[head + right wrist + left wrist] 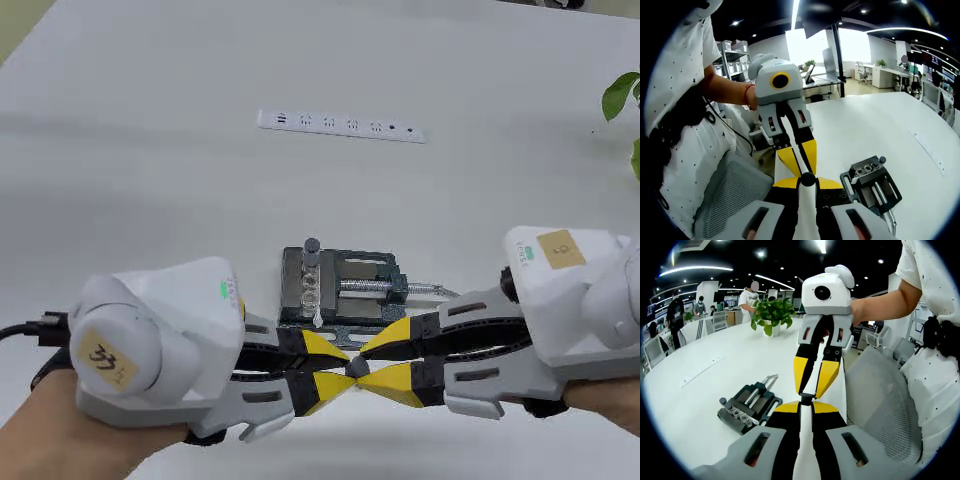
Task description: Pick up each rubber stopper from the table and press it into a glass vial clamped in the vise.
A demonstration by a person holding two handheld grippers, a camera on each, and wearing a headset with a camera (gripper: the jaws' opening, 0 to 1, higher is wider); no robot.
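open table [200,190] between vise [360,268], power strip [340,125]

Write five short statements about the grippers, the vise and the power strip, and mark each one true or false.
1. The left gripper and right gripper meet tip to tip in front of the vise. True.
2. A small dark stopper sits pinched between their tips. True.
3. The vise is empty. False: it holds glass vials, and one carries a dark cap.
4. The power strip lies between the grippers and the vise. False: it lies on the table beyond the vise.
5. Both grippers are wide open. False: both sets of jaws close to a point at the stopper.
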